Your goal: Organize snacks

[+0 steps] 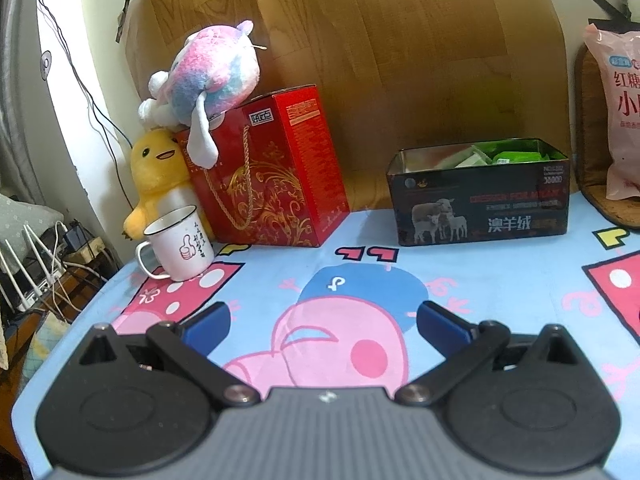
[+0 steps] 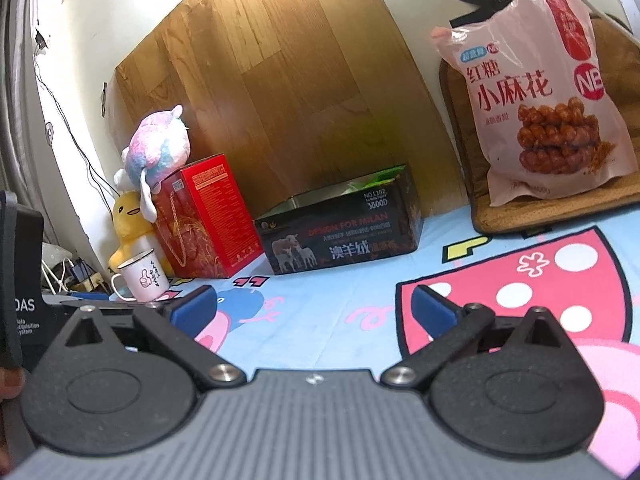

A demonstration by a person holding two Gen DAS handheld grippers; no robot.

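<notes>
Blue pads are seen on the fingers of both grippers, and both are held wide apart with nothing between them. The left gripper (image 1: 323,318) is poised low over the cartoon-printed cloth (image 1: 500,280) that covers the desk, pointed toward the far edge. The right gripper (image 2: 314,306) is held over the same cloth, further to the right, above a pink patch with white dots. Straight ahead of the left gripper, at the far edge of the desk against a wood-grain board (image 1: 360,40), a dark open tin (image 1: 478,204) printed with sheep is set; green and pale snack packets (image 1: 508,154) are seen inside it, toward its right end. At the far right corner, a large pink snack bag (image 2: 540,100) showing fried dough twists is propped upright on a brown woven mat (image 2: 464,128). Left of the tin, well apart from it, a red gift box (image 1: 276,176) with a gold cord is placed, with a pink-and-blue plush toy (image 1: 208,76) lying on top. A yellow plush duck (image 1: 154,176) is leaned at the box's left side, and a white enamel mug (image 1: 180,246) is stood just in front of the duck, near the left edge.
</notes>
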